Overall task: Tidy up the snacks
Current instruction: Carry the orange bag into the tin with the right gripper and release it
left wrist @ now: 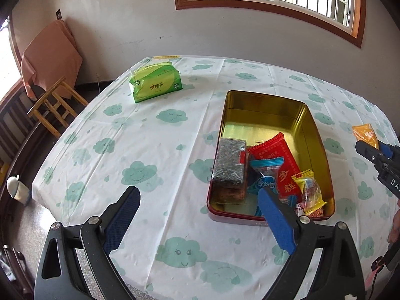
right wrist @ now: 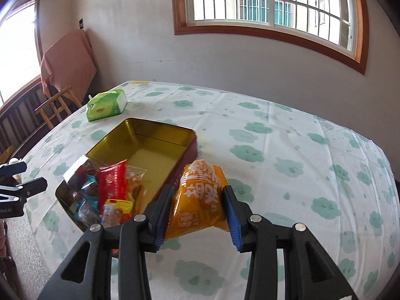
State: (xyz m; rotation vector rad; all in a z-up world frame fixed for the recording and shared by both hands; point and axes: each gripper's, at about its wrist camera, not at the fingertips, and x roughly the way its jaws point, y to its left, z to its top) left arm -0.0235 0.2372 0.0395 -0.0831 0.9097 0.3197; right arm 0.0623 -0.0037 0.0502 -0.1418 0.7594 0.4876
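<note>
While the right gripper (right wrist: 197, 210) pinches the orange snack packet (right wrist: 200, 197) by its sides, lifted above the tablecloth (right wrist: 287, 150) just right of the tin (right wrist: 150, 147), the slippery, puffy bag could squirm free or snag the tin's near wall. Off to its left, the left gripper (left wrist: 197, 215) hangs spread apart and empty, near the crowded end where loose wrappers (left wrist: 272, 165) may get knocked out.

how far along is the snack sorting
Done: several packets already lie in the near end of the tin. In hand: the right gripper grips the orange snack packet beside it. Left: drop that packet in. The left gripper is open, empty.
</note>
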